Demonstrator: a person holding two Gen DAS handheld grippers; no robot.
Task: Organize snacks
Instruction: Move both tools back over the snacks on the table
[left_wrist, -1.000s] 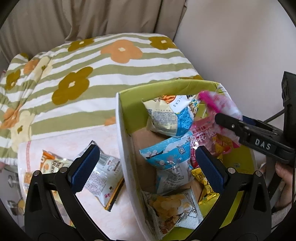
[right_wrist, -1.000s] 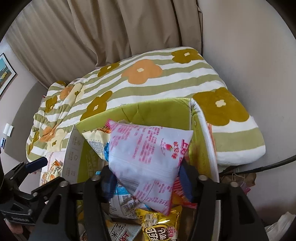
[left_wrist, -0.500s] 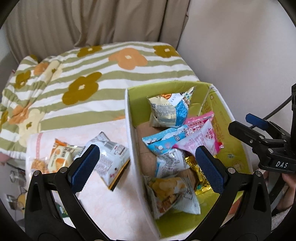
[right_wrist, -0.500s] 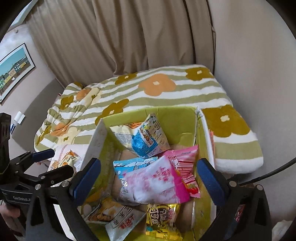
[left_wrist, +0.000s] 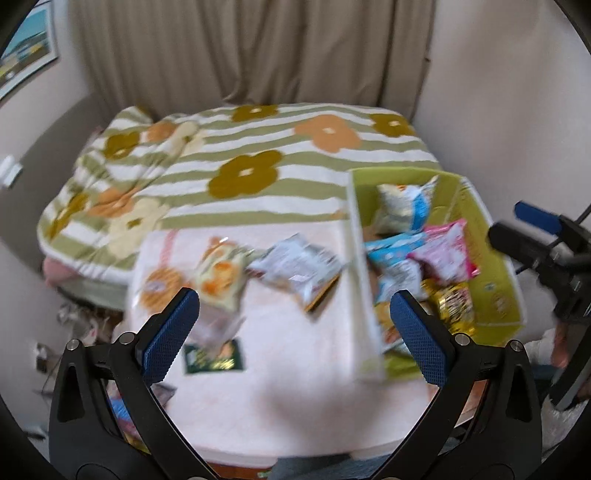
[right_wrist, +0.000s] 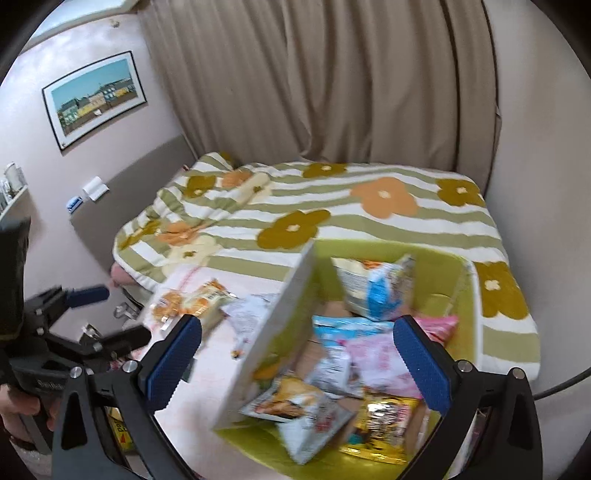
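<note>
Both grippers empty above snacks, jaws spread wide

Left gripper open; right gripper open, holding nothing; green box of packets at 3 o'clock of pink mat; loose packets at mat's 12.

We see through two fisheye cameras, each looking forward and steeply down between its own blue-padded fingers. Our left wrist view sits over the pale pink cloth, with the green box off to its right. Our right wrist view looks down over that box, the cloth at its left. Both share the box, cloth, striped floral bedspread and curtain behind, and each catches the other gripper at its frame edge
</note>
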